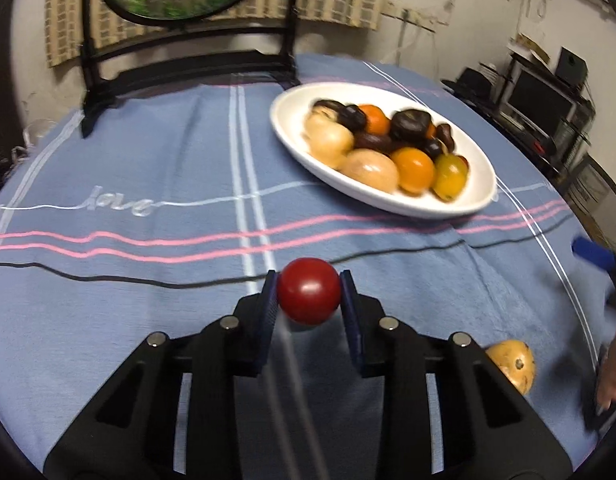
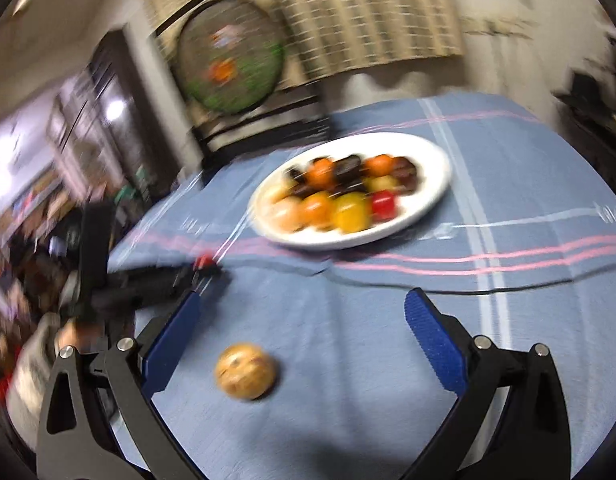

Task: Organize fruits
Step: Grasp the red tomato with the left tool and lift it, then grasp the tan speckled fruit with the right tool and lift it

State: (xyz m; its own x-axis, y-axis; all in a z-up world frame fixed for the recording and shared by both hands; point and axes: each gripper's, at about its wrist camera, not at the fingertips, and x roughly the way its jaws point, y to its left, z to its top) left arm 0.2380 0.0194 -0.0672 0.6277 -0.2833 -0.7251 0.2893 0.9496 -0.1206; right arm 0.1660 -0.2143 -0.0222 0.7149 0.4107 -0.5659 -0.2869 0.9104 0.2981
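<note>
A blue striped tablecloth [image 1: 147,280] is covering the table, a dark chair [image 1: 187,68] standing behind. The left gripper [image 1: 309,300] is clamping a red fruit [image 1: 309,296]; the right gripper [image 2: 303,320] is gaping wide over a tan fruit [image 2: 245,376].

We saw the oval white ceramic plate [image 1: 382,196] resting on the blue striped cloth [image 1: 147,280] over the counter, heaped with mixed round fruits [image 1: 388,148]. Behind it stood a black-framed chair [image 1: 187,68]. Nearer us, the round red fruit [image 1: 309,291] sat between the left gripper [image 1: 309,300] jaws. To its right, a round tan fruit [image 2: 245,376] lay on the cloth between the right gripper [image 2: 303,312] jaws, touching neither.
</note>
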